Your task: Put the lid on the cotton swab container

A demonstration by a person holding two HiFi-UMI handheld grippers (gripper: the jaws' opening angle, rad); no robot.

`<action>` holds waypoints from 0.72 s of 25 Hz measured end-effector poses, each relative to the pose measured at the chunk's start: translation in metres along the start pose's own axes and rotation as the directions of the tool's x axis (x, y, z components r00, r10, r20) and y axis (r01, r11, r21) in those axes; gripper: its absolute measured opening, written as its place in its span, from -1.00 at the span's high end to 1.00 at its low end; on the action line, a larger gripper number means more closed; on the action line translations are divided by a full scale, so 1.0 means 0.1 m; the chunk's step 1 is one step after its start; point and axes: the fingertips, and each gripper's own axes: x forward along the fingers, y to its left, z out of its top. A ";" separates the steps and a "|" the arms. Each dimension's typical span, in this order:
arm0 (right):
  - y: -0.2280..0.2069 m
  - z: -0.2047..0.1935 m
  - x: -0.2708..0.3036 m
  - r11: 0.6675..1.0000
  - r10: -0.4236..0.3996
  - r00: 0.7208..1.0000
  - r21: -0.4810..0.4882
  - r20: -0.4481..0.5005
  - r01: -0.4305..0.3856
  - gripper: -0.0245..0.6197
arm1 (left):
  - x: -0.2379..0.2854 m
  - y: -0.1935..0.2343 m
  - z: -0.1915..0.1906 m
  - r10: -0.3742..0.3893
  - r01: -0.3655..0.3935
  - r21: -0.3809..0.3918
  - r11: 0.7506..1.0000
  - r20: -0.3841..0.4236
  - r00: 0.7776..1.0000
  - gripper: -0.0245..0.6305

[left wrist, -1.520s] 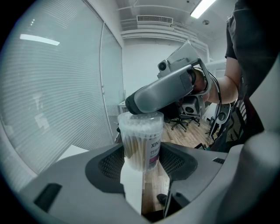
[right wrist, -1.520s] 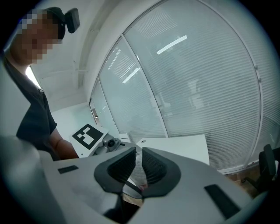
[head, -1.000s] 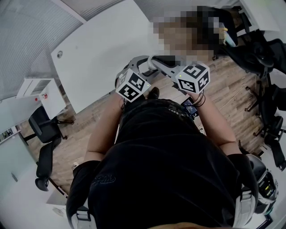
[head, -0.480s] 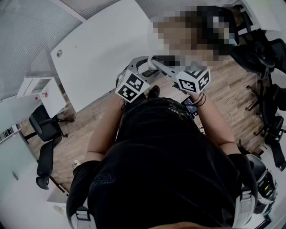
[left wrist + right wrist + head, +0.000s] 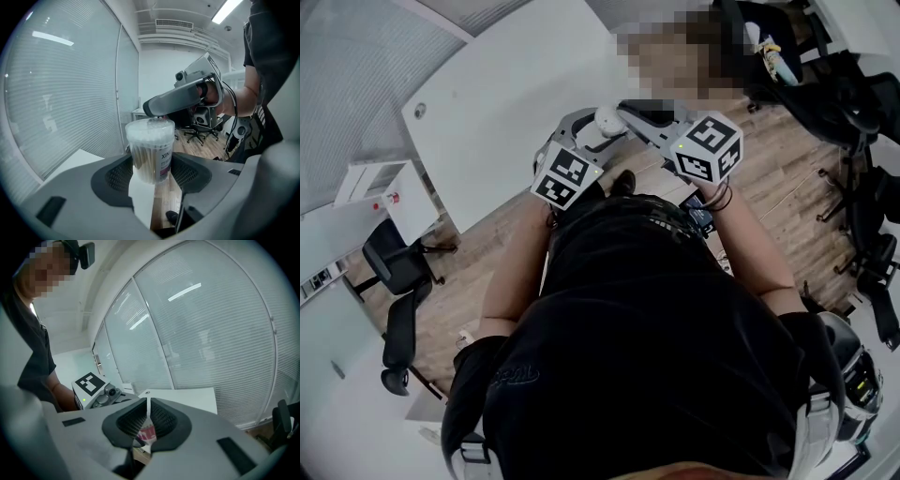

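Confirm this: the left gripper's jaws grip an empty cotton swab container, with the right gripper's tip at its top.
Not empty: the cotton swab container is packed full of swabs, as the left gripper view shows. The rest stands: the jaws of the left gripper grip it, with the tip of the right gripper at its top.

white table (image 5: 487, 103) close ahead, office chair (image 5: 382, 258) left; wood floor (image 5: 787, 187) open beneath

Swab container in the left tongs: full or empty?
Full. In the left gripper view the clear cotton swab container is packed with swabs, white tips up to its rim.
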 end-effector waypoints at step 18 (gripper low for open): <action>-0.20 -0.13 0.32 0.999 -0.032 0.999 0.040 -0.021 0.032 0.80 | -0.12 0.47 -0.38 0.065 -0.065 -0.011 0.998 -0.012 0.998 0.13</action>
